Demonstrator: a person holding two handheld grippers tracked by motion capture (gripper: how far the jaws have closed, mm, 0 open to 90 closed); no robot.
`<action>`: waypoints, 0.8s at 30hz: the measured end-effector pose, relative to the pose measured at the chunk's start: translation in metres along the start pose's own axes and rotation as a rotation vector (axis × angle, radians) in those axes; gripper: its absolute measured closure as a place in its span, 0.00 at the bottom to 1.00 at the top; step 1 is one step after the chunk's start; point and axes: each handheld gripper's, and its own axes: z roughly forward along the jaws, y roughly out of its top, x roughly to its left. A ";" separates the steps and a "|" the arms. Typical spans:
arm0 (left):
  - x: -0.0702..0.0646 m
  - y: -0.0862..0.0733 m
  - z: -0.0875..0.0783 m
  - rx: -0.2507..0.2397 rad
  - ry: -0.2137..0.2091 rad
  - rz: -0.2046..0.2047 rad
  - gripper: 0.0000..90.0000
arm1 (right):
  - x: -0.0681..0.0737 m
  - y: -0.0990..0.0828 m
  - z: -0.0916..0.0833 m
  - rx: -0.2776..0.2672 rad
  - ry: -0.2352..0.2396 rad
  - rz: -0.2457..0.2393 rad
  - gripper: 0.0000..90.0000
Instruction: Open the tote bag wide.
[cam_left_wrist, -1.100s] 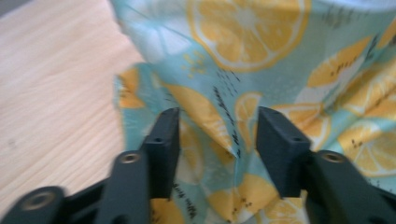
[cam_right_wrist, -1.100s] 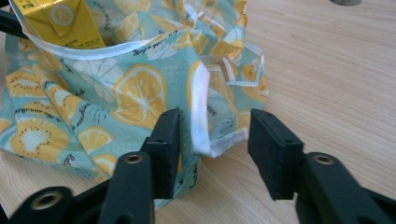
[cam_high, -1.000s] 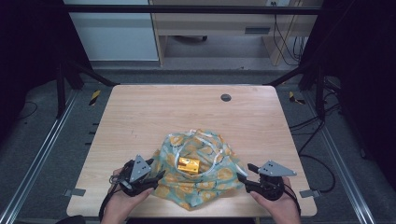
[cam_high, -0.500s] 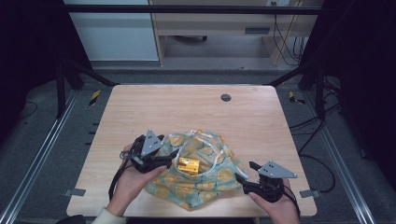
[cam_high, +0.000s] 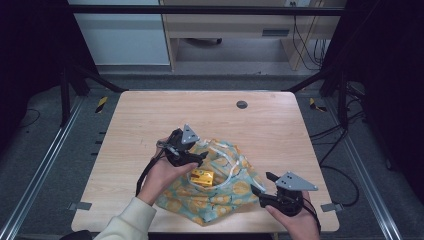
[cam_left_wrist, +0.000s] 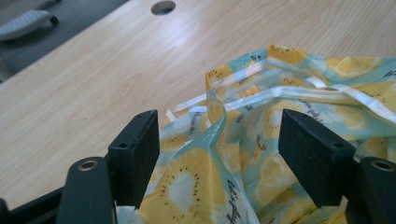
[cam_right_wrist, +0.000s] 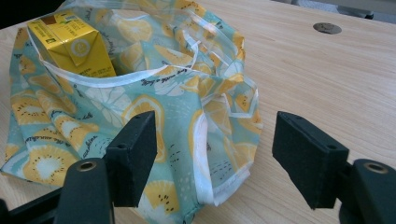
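A teal cloth bag (cam_high: 235, 192) printed with yellow citrus slices lies crumpled on the near half of the wooden table (cam_high: 150, 120). A yellow carton (cam_high: 202, 177) sits in the bag's open mouth. My left gripper (cam_high: 200, 157) is open at the bag's far-left edge, and a raised fold of the bag (cam_left_wrist: 210, 154) stands between its jaws. My right gripper (cam_high: 261, 183) is open at the bag's near-right side, with the bag's edge (cam_right_wrist: 205, 154) lying between its jaws. The carton (cam_right_wrist: 70, 46) shows beyond, inside the white-trimmed rim.
A round dark cable hole (cam_high: 242, 104) is set in the table near the far edge. Bare wood stretches across the far half and left of the bag. Black frame posts and cables (cam_high: 335, 130) flank the table's right side.
My left gripper has moved from the bag's near-left corner forward and right to its far-left edge. The bag has bunched and shifted slightly right. My right gripper has hardly moved.
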 end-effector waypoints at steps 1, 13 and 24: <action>0.000 -0.001 0.004 0.023 0.003 0.002 0.35 | 0.000 0.000 0.000 0.000 0.000 -0.002 0.35; 0.000 -0.011 0.001 0.002 0.017 -0.003 0.99 | -0.001 0.000 0.000 0.006 -0.011 -0.002 0.36; -0.005 -0.011 -0.046 -0.158 -0.018 -0.029 1.00 | -0.002 0.015 0.000 -0.011 -0.052 -0.002 0.43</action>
